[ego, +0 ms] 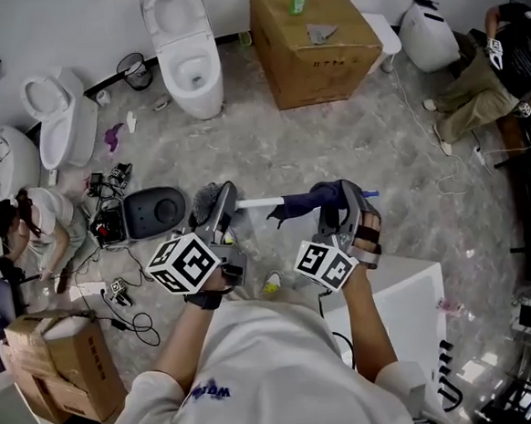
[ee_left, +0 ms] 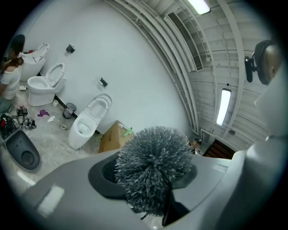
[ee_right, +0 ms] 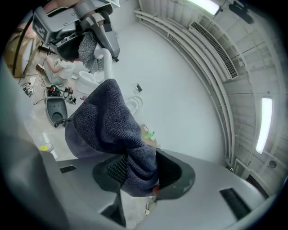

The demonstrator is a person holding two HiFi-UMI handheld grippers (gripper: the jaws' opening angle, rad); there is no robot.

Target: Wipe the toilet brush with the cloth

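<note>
One person held two grippers above the floor. The left gripper (ego: 220, 210) had both jaws clenched on the grey bristle head (ee_left: 155, 167) of the single toilet brush (ego: 252, 202), which filled the gap between the pads. The brush's one white handle ran level across the head view toward the right gripper (ego: 340, 202). The right gripper's two jaws were clamped on a fold of the single dark blue cloth (ee_right: 107, 128). The rest of the cloth was draped over the handle partway along it, with a short blue tip showing beyond it. Three toilets were counted by the wall: one at top centre (ego: 184, 53) and two at left (ego: 61, 117) (ego: 5, 158). Two cardboard boxes were present, one at top (ego: 312, 52) and one at lower left (ego: 62, 360). One dark toilet seat (ego: 156, 211) lay on the floor. Two other people crouched, one at left (ego: 30, 223) and one at top right (ego: 492, 70).
</note>
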